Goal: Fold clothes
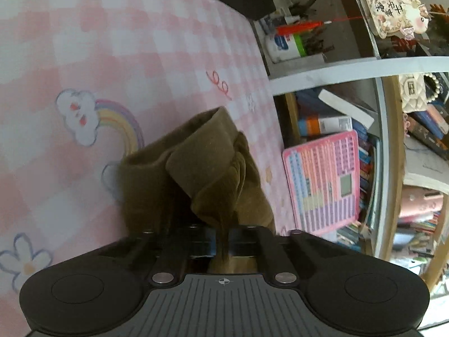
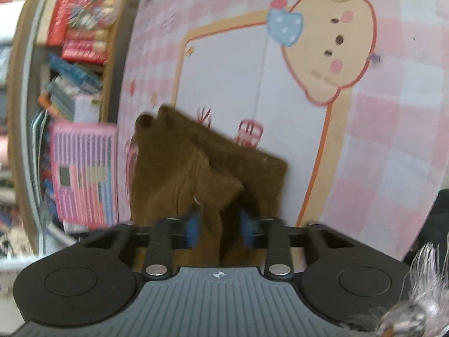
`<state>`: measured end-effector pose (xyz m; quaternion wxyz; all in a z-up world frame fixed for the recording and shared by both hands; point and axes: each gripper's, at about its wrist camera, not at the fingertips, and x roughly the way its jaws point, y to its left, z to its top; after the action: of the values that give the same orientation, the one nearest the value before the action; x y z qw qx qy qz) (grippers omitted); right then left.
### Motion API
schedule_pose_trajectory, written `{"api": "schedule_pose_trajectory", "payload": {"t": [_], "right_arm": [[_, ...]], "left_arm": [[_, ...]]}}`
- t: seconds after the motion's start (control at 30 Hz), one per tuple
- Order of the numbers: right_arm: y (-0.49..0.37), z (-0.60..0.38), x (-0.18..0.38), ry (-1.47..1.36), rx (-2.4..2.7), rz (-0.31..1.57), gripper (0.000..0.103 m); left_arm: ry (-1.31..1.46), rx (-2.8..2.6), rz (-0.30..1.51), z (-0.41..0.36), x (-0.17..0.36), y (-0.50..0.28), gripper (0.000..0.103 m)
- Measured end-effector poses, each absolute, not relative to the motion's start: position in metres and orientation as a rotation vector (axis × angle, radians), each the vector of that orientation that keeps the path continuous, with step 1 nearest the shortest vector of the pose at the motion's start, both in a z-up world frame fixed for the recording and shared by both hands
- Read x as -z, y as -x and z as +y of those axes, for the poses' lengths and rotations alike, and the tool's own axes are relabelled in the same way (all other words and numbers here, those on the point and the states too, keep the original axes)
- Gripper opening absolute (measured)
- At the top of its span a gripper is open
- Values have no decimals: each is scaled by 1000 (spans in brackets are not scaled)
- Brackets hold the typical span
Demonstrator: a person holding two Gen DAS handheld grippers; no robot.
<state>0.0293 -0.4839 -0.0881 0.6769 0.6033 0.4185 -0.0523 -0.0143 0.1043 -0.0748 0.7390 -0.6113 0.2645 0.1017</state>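
A brown velvety garment hangs bunched and partly folded over the pink checked mat. My left gripper is shut on a fold of it, which runs down between the fingers. In the right wrist view the same garment hangs from my right gripper. The blue fingertips stand a little apart with a thick fold of the cloth pinched between them. The garment's lower end drapes toward the mat.
A bookshelf with books, bottles and a pink chart stands beside the mat's edge. It also shows in the right wrist view. The mat bears a rainbow print and a cartoon dog print. A furry cuff is at the lower right.
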Motion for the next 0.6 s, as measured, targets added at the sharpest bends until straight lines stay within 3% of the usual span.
{"api": "schedule_pose_trajectory", "payload": {"t": [0.07,0.17,0.23,0.33,0.4,0.53,0.6], "right_arm": [[-49,-482,75,-1343,54,914,4],[-83,-467,-8,-1160,-227,696,4],[-81,-464,-64,-1052,-359,531,4],[-53,-474,-90,-961,-399,440,4],[-36,-483,-68,-958,-354,519,4],[-20,-489,32,-971,-117,873,4],[-17,-486,69,-953,-36,985,4]], "left_arm": [[1324,-182,537,106,60,4,2],[1302,-61,427,107,16,-11,2],[1264,9,378,107,-11,-9,2],[1245,35,385,109,-13,4,2],[1229,-18,454,111,8,13,3],[1249,-153,652,110,79,26,3],[1259,-163,651,108,84,28,3]]}}
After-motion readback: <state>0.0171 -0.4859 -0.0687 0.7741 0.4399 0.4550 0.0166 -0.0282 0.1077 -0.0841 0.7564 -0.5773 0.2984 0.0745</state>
